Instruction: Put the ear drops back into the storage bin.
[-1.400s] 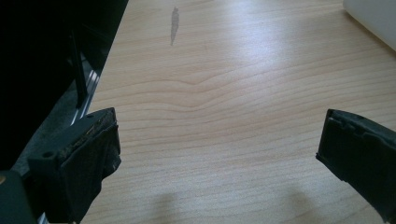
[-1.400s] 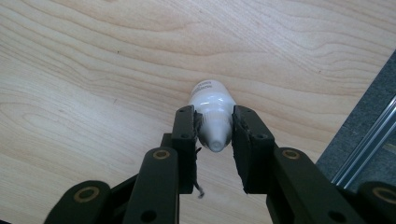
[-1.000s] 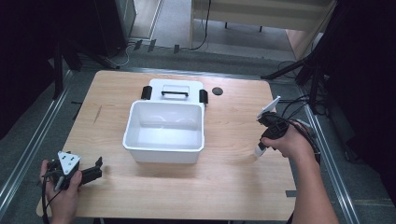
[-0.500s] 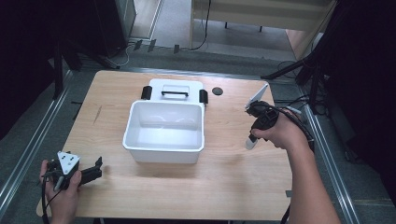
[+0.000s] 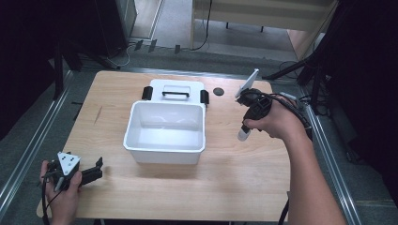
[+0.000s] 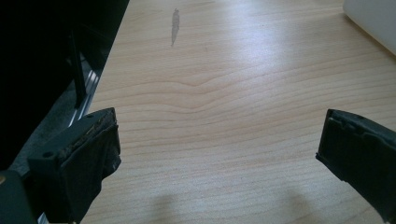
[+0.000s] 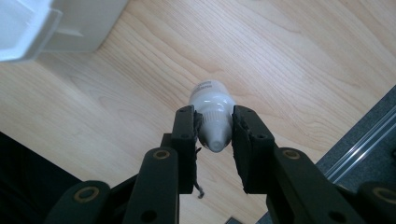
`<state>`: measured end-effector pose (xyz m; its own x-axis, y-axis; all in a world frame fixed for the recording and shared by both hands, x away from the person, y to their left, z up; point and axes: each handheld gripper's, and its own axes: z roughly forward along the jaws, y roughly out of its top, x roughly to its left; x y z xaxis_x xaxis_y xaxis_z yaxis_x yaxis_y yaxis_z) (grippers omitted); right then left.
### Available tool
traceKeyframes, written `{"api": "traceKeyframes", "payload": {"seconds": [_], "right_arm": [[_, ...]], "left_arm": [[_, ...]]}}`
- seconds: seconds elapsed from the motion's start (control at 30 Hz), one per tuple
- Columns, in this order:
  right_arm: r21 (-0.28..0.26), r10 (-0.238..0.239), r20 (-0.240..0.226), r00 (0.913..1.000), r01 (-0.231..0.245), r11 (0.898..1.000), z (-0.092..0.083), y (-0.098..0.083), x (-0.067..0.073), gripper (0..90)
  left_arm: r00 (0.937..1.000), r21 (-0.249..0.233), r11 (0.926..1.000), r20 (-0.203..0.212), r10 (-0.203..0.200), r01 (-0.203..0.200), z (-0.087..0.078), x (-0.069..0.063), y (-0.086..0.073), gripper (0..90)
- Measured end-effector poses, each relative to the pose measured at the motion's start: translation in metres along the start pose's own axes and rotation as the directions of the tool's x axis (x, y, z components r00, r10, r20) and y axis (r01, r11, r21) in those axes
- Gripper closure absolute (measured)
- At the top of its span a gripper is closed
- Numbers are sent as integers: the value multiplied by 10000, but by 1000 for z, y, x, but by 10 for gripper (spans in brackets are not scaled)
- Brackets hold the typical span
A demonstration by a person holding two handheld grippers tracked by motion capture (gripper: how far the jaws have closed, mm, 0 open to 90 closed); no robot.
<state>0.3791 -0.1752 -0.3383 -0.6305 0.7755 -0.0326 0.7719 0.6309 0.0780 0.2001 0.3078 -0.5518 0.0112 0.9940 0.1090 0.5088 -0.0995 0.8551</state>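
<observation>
A small white bottle (image 7: 208, 95) hangs over the wooden table (image 5: 225, 187), with my right gripper (image 7: 213, 122) shut on its narrow cap end. From above, the bottle (image 5: 242, 135) dangles below the right gripper (image 5: 247, 123), just right of an empty white bin (image 5: 164, 152). The bin's corner (image 7: 28, 23) shows in the right gripper view. My left gripper (image 5: 97, 169) rests low at the table's near left corner. Its jaws (image 6: 219, 135) stand wide open over bare wood with nothing between them.
A white lid with a black handle (image 5: 176, 91) and black side clips lies right behind the bin. A small dark round disc (image 5: 218, 91) sits on the table near the lid. Metal rails run along both sides of the table, and the floor lies beyond.
My right gripper has carried the bottle leftward, from near the table's right side to beside the bin. The left gripper has stayed put.
</observation>
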Motion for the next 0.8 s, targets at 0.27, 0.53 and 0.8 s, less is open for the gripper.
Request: {"api": "traceKeyframes", "payload": {"seconds": [0.27, 0.53, 0.8], "right_arm": [[0, -358, 33, 9994, 358, 9994, -19, 15, 23, 715], [-112, -676, 176, 9976, 678, 9976, -41, 30, 40, 715], [-211, -737, 182, 9971, 741, 9970, -56, 44, 57, 715]], "left_arm": [[10000, -16, 10000, -3, 7, -7, 0, 0, 0, 0], [10000, -8, 10000, 7, -8, 8, 0, 0, 0, 0], [10000, -27, 10000, 19, -8, 8, 0, 0, 0, 0]]}}
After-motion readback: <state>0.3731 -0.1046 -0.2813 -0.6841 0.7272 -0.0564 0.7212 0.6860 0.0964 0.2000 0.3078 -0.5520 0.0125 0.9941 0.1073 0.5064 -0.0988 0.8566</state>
